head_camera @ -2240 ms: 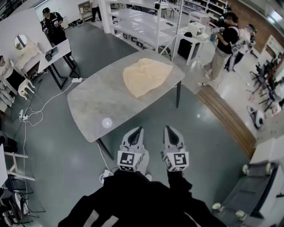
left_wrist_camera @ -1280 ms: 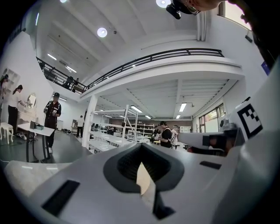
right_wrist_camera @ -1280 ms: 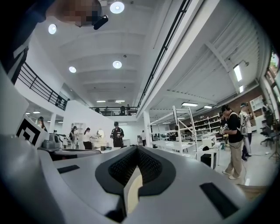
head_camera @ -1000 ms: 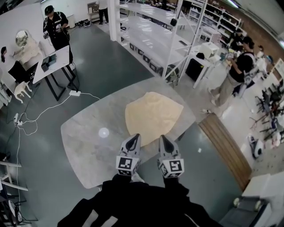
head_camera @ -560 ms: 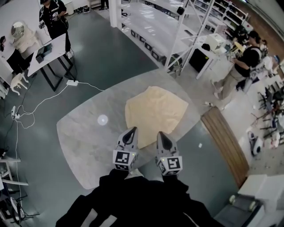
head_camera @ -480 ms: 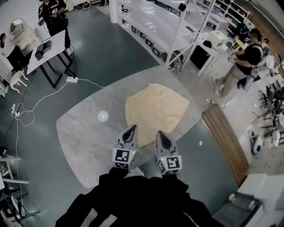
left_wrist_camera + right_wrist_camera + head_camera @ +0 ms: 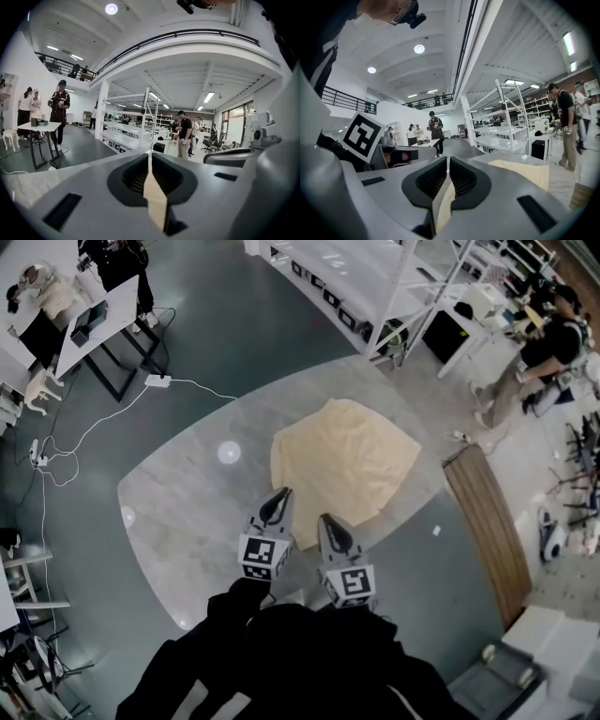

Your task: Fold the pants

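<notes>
The pants (image 7: 342, 470) are a cream cloth lying spread and rumpled on the far right part of the grey marble table (image 7: 178, 512). Both grippers hover side by side over the table's near edge, pointing at the cloth. My left gripper (image 7: 277, 498) is shut and empty, its tip at the cloth's near left edge. To its right my right gripper (image 7: 326, 521) is also shut and empty, its tip over the cloth's near hem. In the left gripper view the closed jaws leave a thin slit with cream cloth (image 7: 154, 201) behind it. Beyond the jaws in the right gripper view the pants (image 7: 525, 171) lie flat.
White shelving racks (image 7: 375, 277) stand beyond the table. A white desk (image 7: 89, 329) with a cable (image 7: 103, 418) on the floor is at far left. A wooden plank (image 7: 483, 531) lies on the floor at right, near a person (image 7: 544, 352). Other people stand at the back.
Both grippers have moved forward and sunk, from short of the table to over its near edge at the cloth's hem. The table and cloth now sit closer in the head view.
</notes>
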`<state>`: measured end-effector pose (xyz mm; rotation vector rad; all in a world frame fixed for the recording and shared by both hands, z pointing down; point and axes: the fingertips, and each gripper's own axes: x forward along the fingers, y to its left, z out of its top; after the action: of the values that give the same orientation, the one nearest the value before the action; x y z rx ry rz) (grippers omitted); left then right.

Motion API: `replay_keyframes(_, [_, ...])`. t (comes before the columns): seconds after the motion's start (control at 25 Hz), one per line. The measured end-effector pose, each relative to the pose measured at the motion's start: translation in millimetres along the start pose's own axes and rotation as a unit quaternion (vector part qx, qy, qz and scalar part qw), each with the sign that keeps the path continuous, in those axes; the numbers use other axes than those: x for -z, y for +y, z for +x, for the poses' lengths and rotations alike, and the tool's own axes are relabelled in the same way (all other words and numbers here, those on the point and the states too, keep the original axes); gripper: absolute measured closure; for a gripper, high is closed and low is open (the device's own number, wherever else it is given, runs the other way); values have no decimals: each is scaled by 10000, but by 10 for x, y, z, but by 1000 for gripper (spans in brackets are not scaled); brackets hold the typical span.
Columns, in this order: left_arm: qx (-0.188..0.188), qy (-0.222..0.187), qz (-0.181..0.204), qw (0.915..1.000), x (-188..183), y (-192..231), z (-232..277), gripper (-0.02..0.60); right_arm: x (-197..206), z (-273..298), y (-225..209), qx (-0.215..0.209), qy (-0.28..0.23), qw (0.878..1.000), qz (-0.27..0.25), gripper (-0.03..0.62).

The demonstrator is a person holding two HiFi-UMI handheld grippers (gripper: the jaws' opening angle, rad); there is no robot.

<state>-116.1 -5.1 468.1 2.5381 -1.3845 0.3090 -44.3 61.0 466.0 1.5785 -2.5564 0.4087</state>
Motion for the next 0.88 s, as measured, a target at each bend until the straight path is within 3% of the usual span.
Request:
replay_keyframes(0.2, [-113, 357, -53, 9993, 228, 215, 322, 570, 289, 284, -36, -198, 366, 9991, 28, 588])
replay_keyframes(0.4, [-166, 729, -351, 9966, 462, 473, 597, 538, 607, 447, 10, -430, 875, 9952, 32, 524])
replay_keyframes(0.88, [-184, 1463, -555, 9875, 962, 834, 1174, 498, 1157, 684, -10, -538, 1704, 9839, 14, 459])
